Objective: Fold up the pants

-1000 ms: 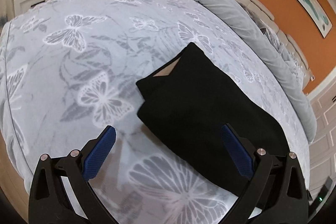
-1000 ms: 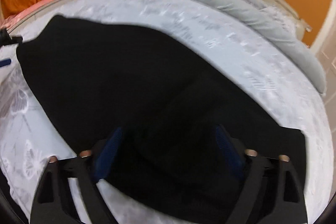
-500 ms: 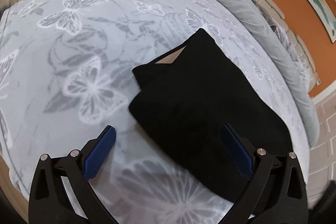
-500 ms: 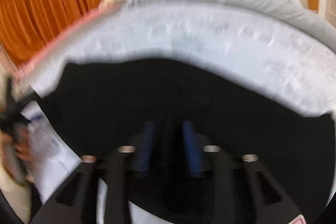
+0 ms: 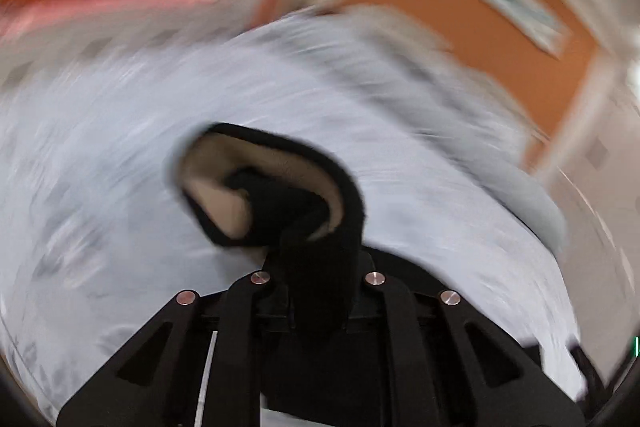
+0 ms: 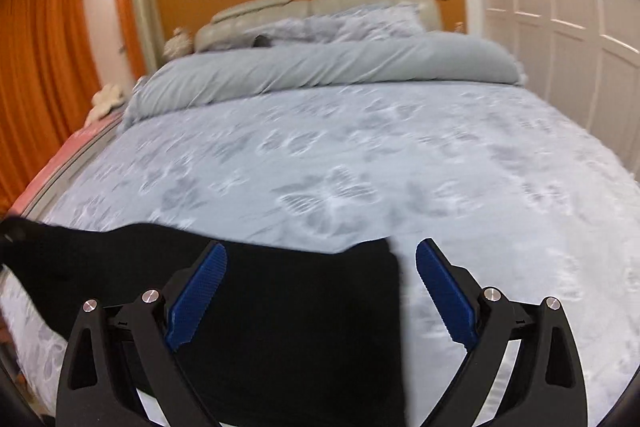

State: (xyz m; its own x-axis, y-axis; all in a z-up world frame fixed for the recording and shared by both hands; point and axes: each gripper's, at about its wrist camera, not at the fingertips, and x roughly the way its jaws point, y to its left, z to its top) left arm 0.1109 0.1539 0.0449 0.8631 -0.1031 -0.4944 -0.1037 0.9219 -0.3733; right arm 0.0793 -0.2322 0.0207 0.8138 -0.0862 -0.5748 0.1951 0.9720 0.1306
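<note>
Black pants [image 6: 288,307], thick, matte, with pale fleecy lining visible at one curled end; spread on pale blue bedspread [image 6: 400,167] printed with white and grey butterflies. Left gripper [image 5: 320,267]: clamped on bunched cloth, lined edge lifted and curled ahead of the fingers. Right gripper [image 6: 320,287]: ribbed blue pads [image 6: 444,291] parting wide, gripping nothing, above pants edge.

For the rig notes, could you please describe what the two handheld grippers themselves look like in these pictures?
Both are black plastic, with curved arms bearing triangular cut-outs and round silver pins at the joints. The right gripper has blue pads with a fine knobbly texture. On the left gripper the pads are hidden. No cables, hands or sleeves show.
</note>
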